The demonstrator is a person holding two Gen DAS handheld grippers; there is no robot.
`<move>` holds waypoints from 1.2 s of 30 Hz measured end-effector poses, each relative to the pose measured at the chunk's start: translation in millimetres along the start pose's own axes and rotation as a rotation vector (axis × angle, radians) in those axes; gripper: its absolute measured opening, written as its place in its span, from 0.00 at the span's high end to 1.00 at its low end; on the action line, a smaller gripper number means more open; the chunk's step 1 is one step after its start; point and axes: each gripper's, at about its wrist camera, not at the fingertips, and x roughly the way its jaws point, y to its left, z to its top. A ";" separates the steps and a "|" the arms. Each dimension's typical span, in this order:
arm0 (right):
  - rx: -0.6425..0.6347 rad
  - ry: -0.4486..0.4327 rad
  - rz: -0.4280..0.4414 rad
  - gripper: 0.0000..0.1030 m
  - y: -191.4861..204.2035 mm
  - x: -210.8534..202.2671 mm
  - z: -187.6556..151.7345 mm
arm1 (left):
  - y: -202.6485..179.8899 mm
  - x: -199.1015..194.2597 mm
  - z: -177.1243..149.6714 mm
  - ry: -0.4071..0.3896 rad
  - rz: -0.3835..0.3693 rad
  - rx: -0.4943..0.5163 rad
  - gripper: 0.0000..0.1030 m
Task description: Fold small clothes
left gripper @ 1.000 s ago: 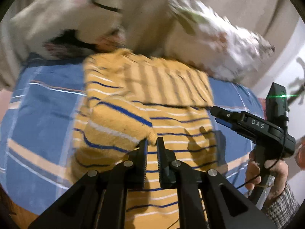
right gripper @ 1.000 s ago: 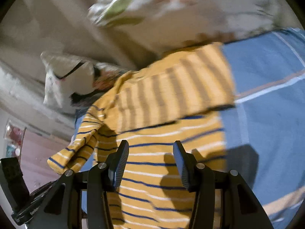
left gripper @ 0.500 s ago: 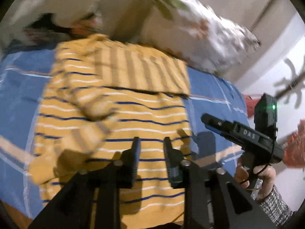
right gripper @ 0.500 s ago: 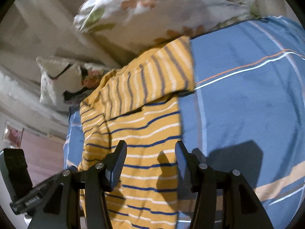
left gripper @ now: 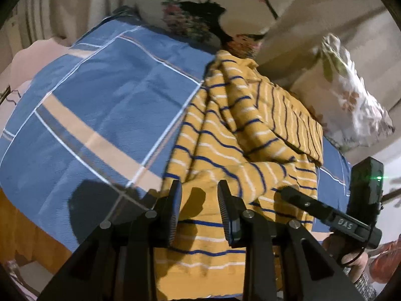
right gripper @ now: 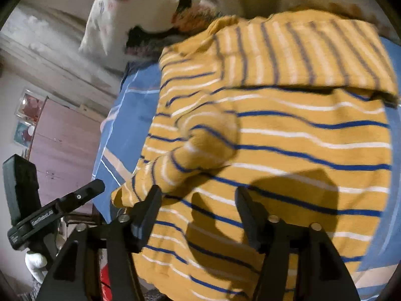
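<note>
While both jaws stand released, left gripper [left gripper: 199, 195] should pinch loose sleeve [left gripper: 215, 135]; right gripper [right gripper: 198, 205] steadies sweater [right gripper: 288, 138] on bed [left gripper: 100, 115].

Your mustard sweater [left gripper: 240, 150] with blue and white stripes lies flat on the blue plaid bedsheet [left gripper: 95, 115], top edge and one sleeve folded over its body.
</note>
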 end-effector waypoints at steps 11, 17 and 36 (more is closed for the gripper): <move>0.022 0.030 -0.031 0.92 18.2 41.2 20.3 | 3.3 12.0 17.5 0.013 -0.049 0.012 0.73; -0.353 -0.018 -0.302 0.93 52.4 -8.1 48.6 | -5.7 21.4 45.2 -0.014 -0.065 0.052 0.73; -0.279 -0.125 -0.345 0.59 53.9 22.6 172.9 | -3.6 127.8 107.4 0.069 -0.076 0.092 0.68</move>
